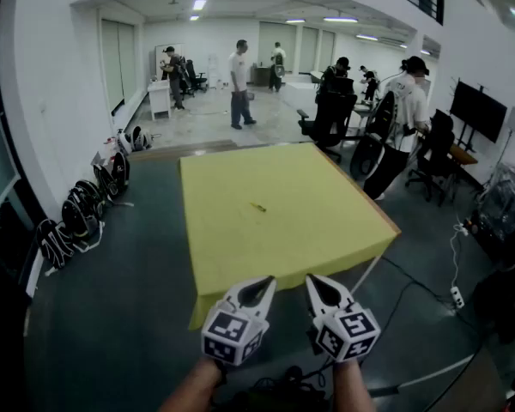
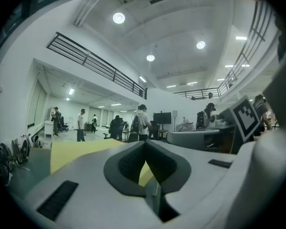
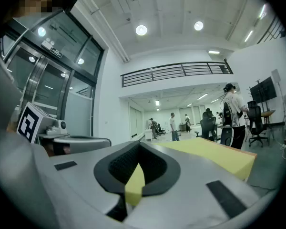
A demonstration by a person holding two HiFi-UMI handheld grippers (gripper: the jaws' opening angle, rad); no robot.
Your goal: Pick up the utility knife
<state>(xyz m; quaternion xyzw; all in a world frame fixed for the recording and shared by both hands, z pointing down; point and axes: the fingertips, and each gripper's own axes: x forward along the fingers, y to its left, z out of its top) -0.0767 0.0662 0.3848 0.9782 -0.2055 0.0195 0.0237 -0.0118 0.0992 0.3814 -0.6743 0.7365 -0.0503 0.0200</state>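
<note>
The utility knife (image 1: 257,206) is a small yellowish object lying near the middle of the yellow table (image 1: 232,239). Both grippers hover side by side in front of the table's near edge, well short of the knife and pointing level toward it. My left gripper (image 1: 267,281) has its jaws together with nothing between them, and so does my right gripper (image 1: 312,280). In the left gripper view the tips (image 2: 145,143) meet over the yellow tabletop (image 2: 76,151). The right gripper view shows the same closed tips (image 3: 138,145) with the table (image 3: 214,154) ahead on the right. Neither gripper view shows the knife.
Backpacks (image 1: 81,209) line the left wall on the dark floor. Office chairs (image 1: 330,114) and several standing people (image 1: 239,80) are beyond the table's far edge. Cables and a power strip (image 1: 456,297) lie on the floor at the right.
</note>
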